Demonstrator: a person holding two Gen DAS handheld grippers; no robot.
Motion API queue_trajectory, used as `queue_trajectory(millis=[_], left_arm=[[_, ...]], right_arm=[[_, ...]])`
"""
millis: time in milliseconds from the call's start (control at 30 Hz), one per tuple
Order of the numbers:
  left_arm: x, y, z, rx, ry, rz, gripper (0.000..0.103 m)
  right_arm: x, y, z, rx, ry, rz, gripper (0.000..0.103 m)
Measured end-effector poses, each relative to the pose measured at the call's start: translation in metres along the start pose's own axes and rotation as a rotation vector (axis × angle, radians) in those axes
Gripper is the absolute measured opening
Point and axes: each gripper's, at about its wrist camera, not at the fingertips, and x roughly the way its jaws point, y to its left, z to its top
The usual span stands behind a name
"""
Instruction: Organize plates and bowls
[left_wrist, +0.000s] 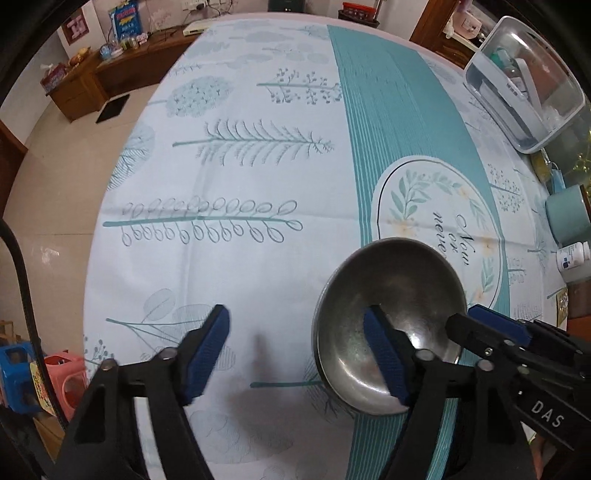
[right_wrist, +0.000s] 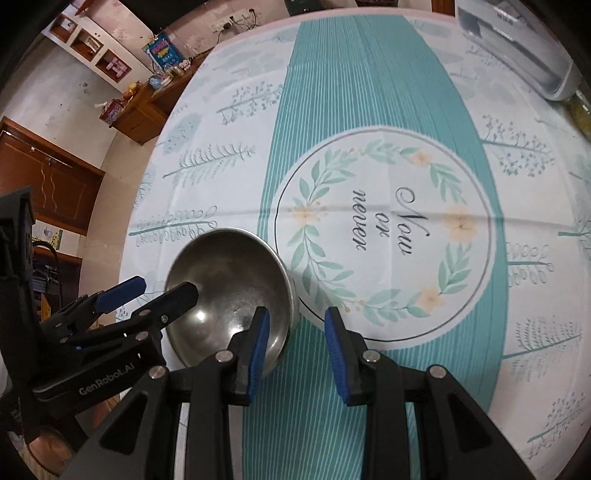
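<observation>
A steel bowl (left_wrist: 391, 314) sits upright on the patterned tablecloth near the front edge; it also shows in the right wrist view (right_wrist: 229, 291). My left gripper (left_wrist: 295, 354) is open, its right finger (left_wrist: 384, 358) over the bowl's near side and its left finger (left_wrist: 207, 350) over bare cloth. My right gripper (right_wrist: 295, 350) is open, its left finger (right_wrist: 258, 350) over the bowl's near right rim and its right finger (right_wrist: 338, 354) over the teal stripe. Neither grips the bowl. Each gripper shows in the other's view (left_wrist: 491, 328) (right_wrist: 147, 291).
A clear plastic storage box (left_wrist: 524, 85) stands at the far right of the table (left_wrist: 258, 166). A teal mug (left_wrist: 569, 214) and a small white bottle (left_wrist: 572, 254) stand at the right edge. Stools (left_wrist: 40, 380) stand on the floor at left.
</observation>
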Motion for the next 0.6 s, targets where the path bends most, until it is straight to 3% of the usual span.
queue_trajectory(millis=[100, 200, 233, 600], left_arm=[[0.010, 0.005, 0.000, -0.015, 0.044, -0.040, 0.048], [0.017, 0.008, -0.001, -0.028, 0.073, -0.090, 0.020], [0.018, 0.009, -0.002, -0.031, 0.076, -0.117, 0.010], [-0.006, -0.004, -0.014, 0.020, 0.081, -0.118, 0.008]], right_arm=[[0.009, -0.003, 0.001, 0.014, 0.025, 0.014, 0.031], [0.015, -0.002, 0.001, 0.012, 0.047, 0.030, 0.012], [0.016, -0.002, 0.001, 0.013, 0.052, 0.046, 0.011], [0.002, 0.006, -0.004, 0.013, 0.060, 0.039, 0.009]])
